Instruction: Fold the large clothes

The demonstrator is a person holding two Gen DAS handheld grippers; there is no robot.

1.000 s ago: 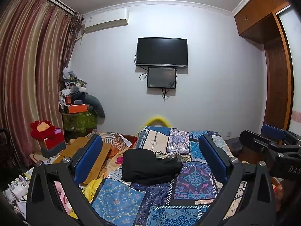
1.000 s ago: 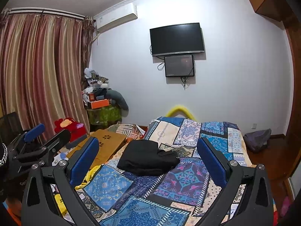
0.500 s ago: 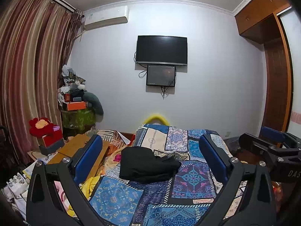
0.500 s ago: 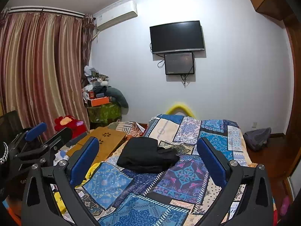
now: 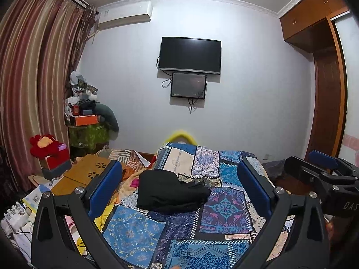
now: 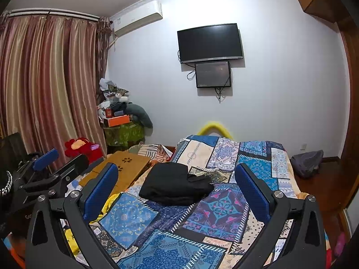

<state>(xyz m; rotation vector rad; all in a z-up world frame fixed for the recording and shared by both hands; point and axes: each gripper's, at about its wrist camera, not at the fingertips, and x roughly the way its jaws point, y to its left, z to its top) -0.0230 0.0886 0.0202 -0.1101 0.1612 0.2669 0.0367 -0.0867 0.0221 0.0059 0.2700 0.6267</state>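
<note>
A black garment (image 5: 170, 190) (image 6: 177, 185) lies folded into a compact bundle on the patchwork bedspread (image 5: 226, 210) (image 6: 217, 210), a loose end sticking out on its right. My left gripper (image 5: 179, 188) hangs open above the near part of the bed, well back from the garment, nothing between its blue pads. My right gripper (image 6: 177, 190) is likewise open, raised and empty. In the left wrist view the right gripper (image 5: 318, 170) shows at the right edge; in the right wrist view the left gripper (image 6: 51, 163) shows at the left edge.
A wooden lap table (image 5: 89, 174) (image 6: 125, 168) sits at the bed's left beside loose clothes and papers. A red plush toy (image 5: 47, 148), a cluttered green-covered stand (image 6: 123, 132), striped curtains (image 6: 44, 89), a wall TV (image 5: 189, 55), a wardrobe (image 5: 325, 89) and a grey bag (image 6: 307, 162) ring the bed.
Both grippers have lifted and tilted slightly upward, so the bed and garment sit lower in view. The garment has not moved; both grippers stay open.
</note>
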